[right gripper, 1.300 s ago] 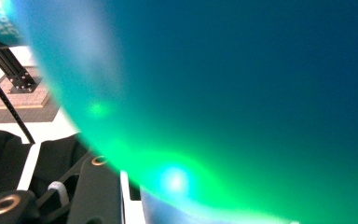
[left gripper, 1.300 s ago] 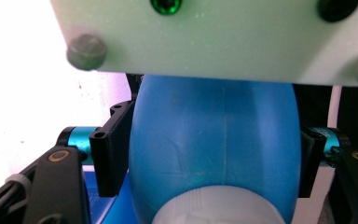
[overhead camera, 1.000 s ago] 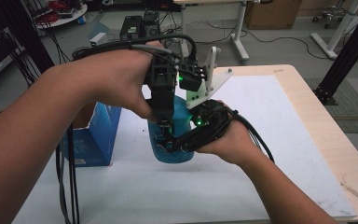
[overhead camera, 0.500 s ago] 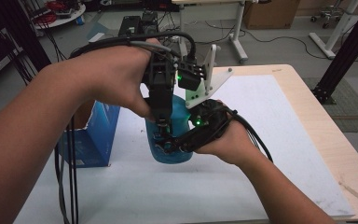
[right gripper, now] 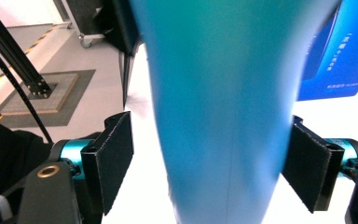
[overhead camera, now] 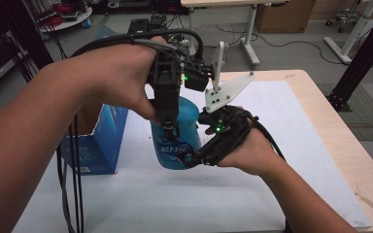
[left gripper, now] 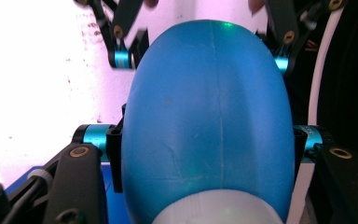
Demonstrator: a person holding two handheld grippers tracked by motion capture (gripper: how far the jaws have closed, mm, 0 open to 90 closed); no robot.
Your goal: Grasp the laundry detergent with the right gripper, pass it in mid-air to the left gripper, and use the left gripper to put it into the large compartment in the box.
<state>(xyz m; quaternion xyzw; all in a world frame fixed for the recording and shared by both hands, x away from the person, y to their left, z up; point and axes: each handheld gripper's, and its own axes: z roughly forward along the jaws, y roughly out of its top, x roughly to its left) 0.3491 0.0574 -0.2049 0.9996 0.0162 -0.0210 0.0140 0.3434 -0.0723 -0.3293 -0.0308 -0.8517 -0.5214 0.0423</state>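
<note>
A blue plastic bottle [overhead camera: 184, 128] stands on the white mat [overhead camera: 281, 126], and it also appears large in the left gripper view [left gripper: 207, 116]. My left gripper [overhead camera: 168, 127] comes down from above and is shut on the bottle's upper body, its pads [left gripper: 114, 154] pressing both sides. My right gripper [overhead camera: 190, 158] reaches the bottle's lower part from the right. Its jaws have just been opening. In the right gripper view the bottle [right gripper: 223, 116] sits between the pads [right gripper: 112, 158] with a gap on each side.
A blue cardboard box [overhead camera: 97, 141] stands on the mat just left of the bottle, and the right gripper view has it behind the bottle [right gripper: 335, 60]. The wooden table edge [overhead camera: 340, 145] runs along the right. Desks, cables and black frames stand on the floor beyond.
Both hands and the bottle keep nearly the same place; the right hand has shifted only slightly.
</note>
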